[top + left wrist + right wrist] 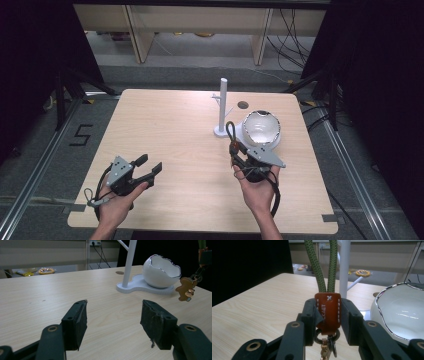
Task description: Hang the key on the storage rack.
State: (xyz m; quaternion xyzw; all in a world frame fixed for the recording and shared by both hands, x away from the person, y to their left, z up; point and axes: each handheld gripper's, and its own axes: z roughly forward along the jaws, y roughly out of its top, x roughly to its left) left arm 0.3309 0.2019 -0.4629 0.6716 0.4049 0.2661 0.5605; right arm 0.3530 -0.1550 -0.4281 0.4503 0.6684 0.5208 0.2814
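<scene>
keychain point(328, 311) clamped between right tongs point(329, 315), loop upward.

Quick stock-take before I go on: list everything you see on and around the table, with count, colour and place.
Table: one, light wood, centre.
Stand: one, white post with side peg on a flat base, far right of the table.
Bowl: one, white, eggshell-shaped, on the stand's base.
Keychain: one, green cord loop, brown leather tab, metal ring; clamped in the right tool.
Bear charm: one, brown, hanging below the keychain.
Shelving: pale, behind the table.
Cables: black, floor at back right.
Left tool: black, open, near left.
Right tool: black, shut on the tab, before the bowl.
</scene>
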